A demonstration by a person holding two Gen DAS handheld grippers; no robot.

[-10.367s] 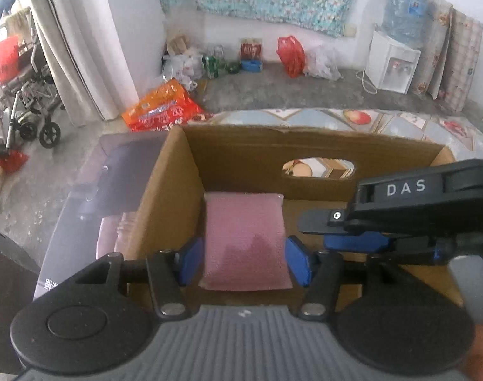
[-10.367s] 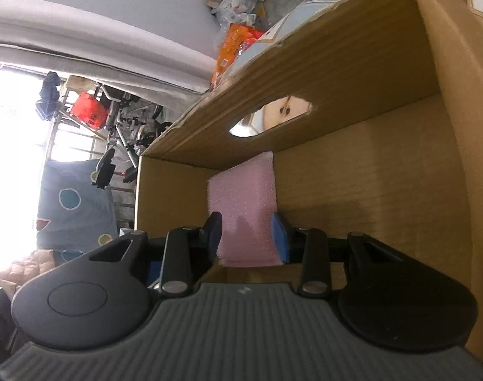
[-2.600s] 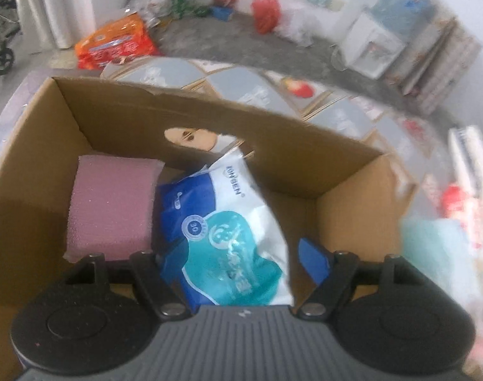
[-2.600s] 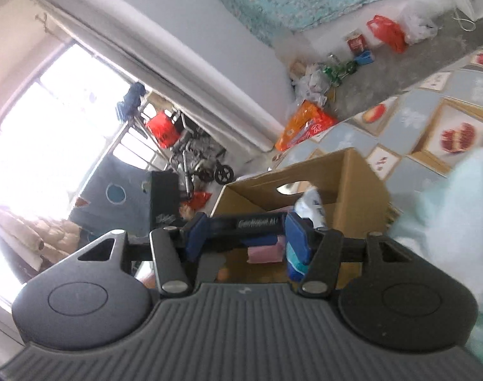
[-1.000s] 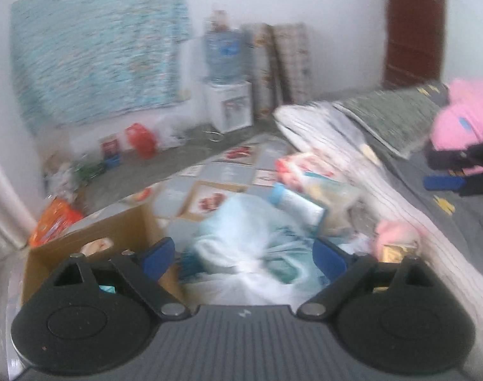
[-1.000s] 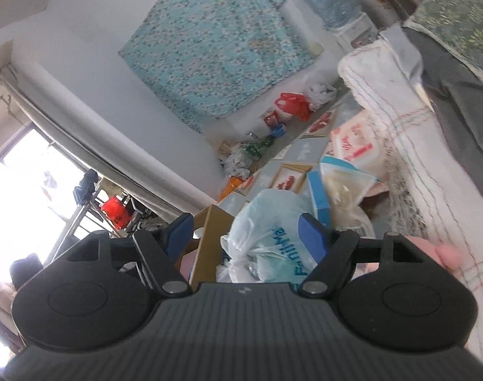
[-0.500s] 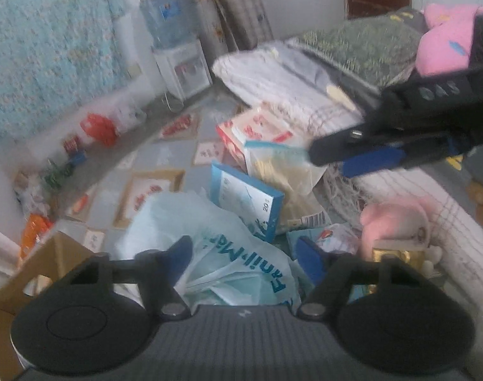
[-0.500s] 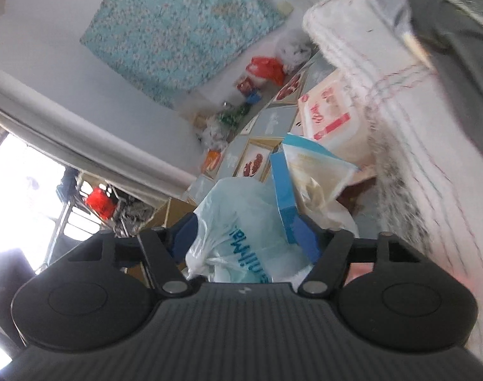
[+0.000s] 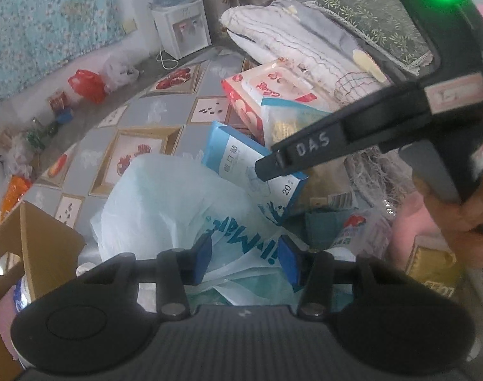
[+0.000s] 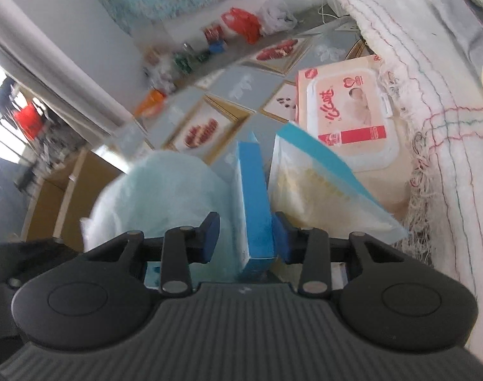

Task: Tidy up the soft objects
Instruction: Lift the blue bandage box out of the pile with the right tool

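Right wrist view: my right gripper (image 10: 245,238), jaws just closing astride the blue box (image 10: 255,203), one pad short, risks tipping it; my left gripper (image 9: 244,258), also closing, barely gathers the plastic bag (image 9: 178,203), which may slip.

"DAS" on right gripper (image 9: 267,171); "20" on blue box (image 9: 241,158)

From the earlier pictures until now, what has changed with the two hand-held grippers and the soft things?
Both hand-held grippers left the cardboard box and came down over the pile beside the bedding. The left hand-held gripper has been closing around the pale plastic bag; the right hand-held gripper has been closing around the blue box, with a gap still at one pad. The wet-wipes pack stayed in place.
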